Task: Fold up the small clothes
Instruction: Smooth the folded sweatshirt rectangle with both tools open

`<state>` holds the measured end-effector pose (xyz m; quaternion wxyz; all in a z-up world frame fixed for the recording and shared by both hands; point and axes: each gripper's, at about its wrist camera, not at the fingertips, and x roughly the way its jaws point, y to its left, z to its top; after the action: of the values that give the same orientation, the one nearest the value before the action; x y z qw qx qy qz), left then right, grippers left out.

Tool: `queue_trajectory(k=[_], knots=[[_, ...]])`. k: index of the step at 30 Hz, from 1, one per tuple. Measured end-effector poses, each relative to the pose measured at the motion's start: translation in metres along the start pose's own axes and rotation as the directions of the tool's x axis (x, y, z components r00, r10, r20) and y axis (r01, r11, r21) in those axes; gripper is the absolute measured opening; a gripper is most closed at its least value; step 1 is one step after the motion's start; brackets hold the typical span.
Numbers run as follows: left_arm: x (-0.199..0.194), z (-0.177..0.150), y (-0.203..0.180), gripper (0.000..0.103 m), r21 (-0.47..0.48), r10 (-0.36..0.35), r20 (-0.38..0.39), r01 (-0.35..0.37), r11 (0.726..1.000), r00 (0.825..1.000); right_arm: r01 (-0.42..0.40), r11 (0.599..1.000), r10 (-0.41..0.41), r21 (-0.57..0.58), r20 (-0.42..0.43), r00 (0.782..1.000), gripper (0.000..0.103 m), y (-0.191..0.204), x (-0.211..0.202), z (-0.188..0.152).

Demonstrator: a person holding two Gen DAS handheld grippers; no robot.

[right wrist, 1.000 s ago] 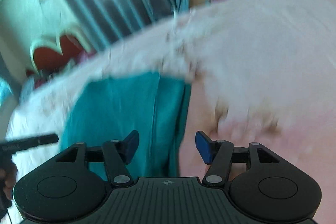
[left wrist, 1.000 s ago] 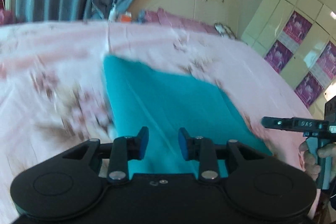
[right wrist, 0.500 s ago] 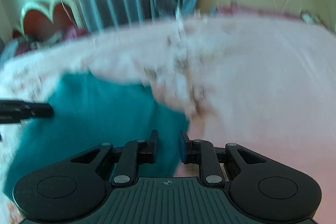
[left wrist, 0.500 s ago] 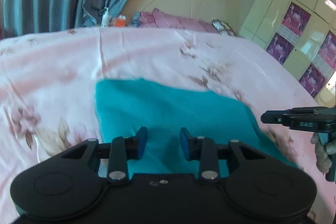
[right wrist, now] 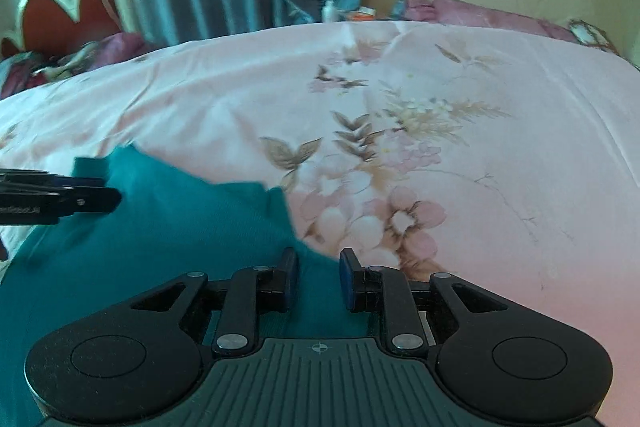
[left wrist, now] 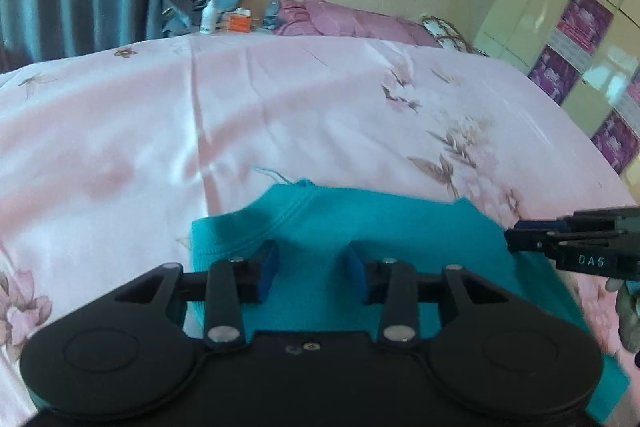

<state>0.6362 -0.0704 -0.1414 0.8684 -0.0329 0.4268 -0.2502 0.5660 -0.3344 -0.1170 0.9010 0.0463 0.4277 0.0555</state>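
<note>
The teal garment point(left wrist: 384, 227) lies on the bed point(left wrist: 160, 131) for folding; left gripper point(left wrist: 312, 265) jaws parted; right gripper point(right wrist: 314, 279) jaws apart too, perhaps over its edge.

Left gripper point(left wrist: 312, 273): matte black body, two round side housings, blue finger pads point(left wrist: 268, 269), silver pivot screws, two small screws at centre. Right gripper point(right wrist: 314, 279): same black linkage, blue pads, ribbed dark grey top plate with crosshair mark; white "DAS" lettering on its side in the left view.
</note>
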Motion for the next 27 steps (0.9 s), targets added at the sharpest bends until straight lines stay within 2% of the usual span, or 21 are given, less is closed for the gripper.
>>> queue_trajectory(k=[3, 7, 8, 9, 11, 12, 13, 15, 16, 18, 19, 21, 24, 26, 27], knots=[[-0.040, -0.017, -0.006, 0.036, -0.013, -0.033, 0.055, 0.034, 0.999, 0.998, -0.046, 0.999, 0.047, -0.010, 0.066, 0.997, 0.022, -0.004, -0.041, -0.001], [-0.101, -0.067, -0.031, 0.033, 0.020, -0.052, 0.080, 0.050, 0.999, 0.995, -0.167, 0.980, 0.172, -0.104, 0.041, 0.984, 0.021, 0.015, -0.085, -0.035], [-0.113, -0.081, -0.036, 0.033, 0.011, -0.077, 0.084, 0.076, 0.997, 0.994, -0.182, 0.976, 0.187, -0.123, 0.031, 0.982, 0.021, 0.020, -0.093, -0.047], [-0.119, -0.094, -0.041, 0.035, 0.021, -0.086, 0.069, 0.085, 0.996, 0.994, -0.183, 0.973, 0.186, -0.142, 0.011, 0.982, 0.021, 0.024, -0.097, -0.059], [-0.115, -0.118, -0.054, 0.034, 0.107, -0.022, 0.011, 0.021, 0.994, 1.000, -0.136, 0.975, 0.122, -0.176, -0.088, 0.989, 0.021, 0.027, -0.088, -0.086], [-0.111, -0.128, -0.053, 0.035, 0.086, -0.013, -0.002, 0.013, 0.996, 1.000, -0.130, 0.976, 0.113, -0.174, -0.103, 0.988, 0.021, 0.025, -0.084, -0.097], [-0.111, -0.132, -0.051, 0.034, 0.044, -0.025, 0.008, 0.025, 0.999, 1.000, -0.134, 0.978, 0.122, -0.161, -0.082, 0.989, 0.021, 0.022, -0.087, -0.102], [-0.120, -0.134, -0.053, 0.035, 0.044, -0.002, 0.016, 0.001, 0.999, 1.000, -0.123, 0.979, 0.112, -0.160, -0.077, 0.991, 0.021, 0.022, -0.101, -0.105], [-0.126, -0.133, -0.054, 0.034, 0.036, 0.017, 0.029, -0.018, 0.999, 0.999, -0.110, 0.979, 0.103, -0.172, -0.049, 0.993, 0.021, 0.025, -0.113, -0.107], [-0.139, -0.137, -0.058, 0.032, 0.030, 0.018, 0.050, -0.019, 0.999, 0.999, -0.136, 0.972, 0.137, -0.194, -0.007, 0.991, 0.021, 0.029, -0.129, -0.111], [-0.140, -0.141, -0.060, 0.032, 0.038, 0.028, 0.034, -0.029, 0.999, 0.999, -0.148, 0.969, 0.147, -0.200, -0.018, 0.989, 0.021, 0.030, -0.133, -0.116], [-0.139, -0.148, -0.061, 0.035, 0.047, 0.053, 0.020, -0.054, 0.997, 0.998, -0.101, 0.970, 0.082, -0.222, -0.094, 0.992, 0.021, 0.029, -0.120, -0.131], [-0.139, -0.163, -0.055, 0.037, 0.042, 0.102, -0.025, -0.101, 0.994, 0.994, -0.083, 0.973, 0.067, -0.217, -0.077, 0.995, 0.021, 0.023, -0.128, -0.142], [-0.143, -0.171, -0.047, 0.038, 0.004, 0.093, -0.037, -0.093, 0.996, 0.995, -0.075, 0.969, 0.055, -0.236, -0.092, 0.994, 0.021, 0.024, -0.139, -0.143], [-0.148, -0.173, -0.046, 0.038, -0.010, 0.094, -0.032, -0.094, 0.995, 0.995, -0.071, 0.969, 0.056, -0.236, -0.073, 0.996, 0.021, 0.024, -0.147, -0.143]])
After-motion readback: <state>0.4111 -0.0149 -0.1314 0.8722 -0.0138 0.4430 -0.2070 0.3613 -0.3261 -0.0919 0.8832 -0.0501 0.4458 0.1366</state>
